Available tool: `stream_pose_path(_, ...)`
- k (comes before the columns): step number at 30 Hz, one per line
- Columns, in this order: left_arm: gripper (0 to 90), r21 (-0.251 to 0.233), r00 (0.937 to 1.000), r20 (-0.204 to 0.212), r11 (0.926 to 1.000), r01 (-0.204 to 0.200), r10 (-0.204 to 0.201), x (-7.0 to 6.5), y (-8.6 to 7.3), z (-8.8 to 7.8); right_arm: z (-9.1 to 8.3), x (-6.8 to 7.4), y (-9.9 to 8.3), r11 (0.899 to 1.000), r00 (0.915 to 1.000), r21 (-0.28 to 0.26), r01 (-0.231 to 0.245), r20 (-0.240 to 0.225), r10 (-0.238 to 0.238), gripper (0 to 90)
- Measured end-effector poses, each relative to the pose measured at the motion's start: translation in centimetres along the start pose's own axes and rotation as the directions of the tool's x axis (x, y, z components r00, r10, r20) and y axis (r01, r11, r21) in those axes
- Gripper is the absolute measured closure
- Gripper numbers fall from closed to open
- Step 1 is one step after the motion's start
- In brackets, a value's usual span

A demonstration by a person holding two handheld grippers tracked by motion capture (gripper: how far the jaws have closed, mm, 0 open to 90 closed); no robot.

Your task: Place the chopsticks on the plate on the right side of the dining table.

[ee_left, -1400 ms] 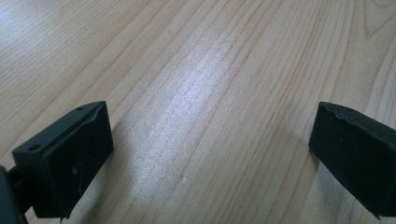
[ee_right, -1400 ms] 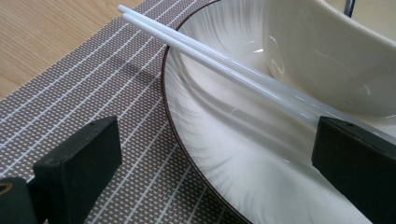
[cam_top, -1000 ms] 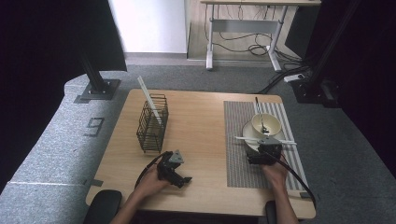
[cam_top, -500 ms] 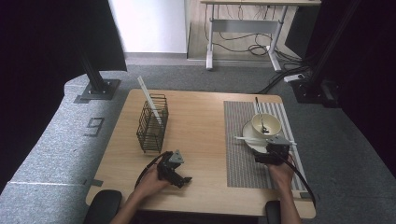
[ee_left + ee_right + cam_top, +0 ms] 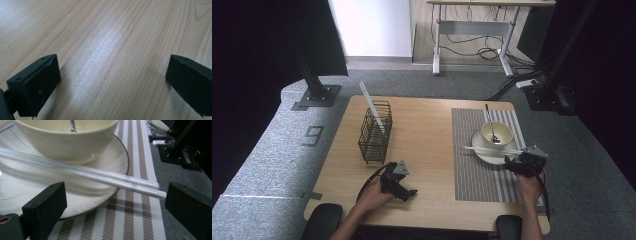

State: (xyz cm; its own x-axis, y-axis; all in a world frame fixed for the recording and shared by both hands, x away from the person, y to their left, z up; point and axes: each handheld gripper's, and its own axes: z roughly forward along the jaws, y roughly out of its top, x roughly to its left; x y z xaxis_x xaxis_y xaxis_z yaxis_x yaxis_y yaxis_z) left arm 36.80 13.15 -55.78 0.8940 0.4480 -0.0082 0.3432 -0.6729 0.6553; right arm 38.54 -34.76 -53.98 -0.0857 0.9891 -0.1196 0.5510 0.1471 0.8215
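Overhead, a light wood worktop (image 5: 427, 135) sits on grey carpet, dark curtains at both sides and a desk frame behind. A striped placemat (image 5: 477, 170) covers the worktop's right part, with a wire basket (image 5: 374, 132) at the left. Left tool (image 5: 401, 186) rests low on bare wood near the front edge, jaws spread, nothing between them. Right tool (image 5: 518, 165) is at the plate (image 5: 484, 154) edge, jaws spread wide, the white chopsticks (image 5: 105, 176) between them, lying across the plate in front of the bowl (image 5: 67, 140).
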Motion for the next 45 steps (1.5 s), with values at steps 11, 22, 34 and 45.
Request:
stream_pose_path(11, 0.0, 0.0, 1.0, 0.0, 1.0, 0.0, 0.0, 0.0, 0.0, 0.0, 1.2, -1.0, -0.4, 0.999, 0.9995, 0.027, -0.03, 0.009, 0.029, 5.1)
stream_pose_path(22, 0.0, 0.001, 1.0, 0.0, 1.0, -0.001, 0.001, 0.0, 0.0, 0.0, 1.4, -0.9, -0.5, 0.999, 0.9995, 0.028, -0.03, -0.012, 0.031, 7.7)
stream_pose_path(34, 0.0, 0.001, 1.0, 0.0, 1.0, -0.001, 0.001, 0.0, 0.0, 0.0, 1.6, -1.0, -0.5, 0.999, 0.9994, 0.028, -0.032, -0.012, 0.033, 7.6)
stream_pose_path(45, 0.0, 0.001, 1.0, 0.0, 1.0, -0.001, 0.001, 0.0, 0.0, 0.0, 1.7, -0.9, -0.5, 0.999, 0.9993, 0.028, -0.032, -0.019, 0.032, 7.5)
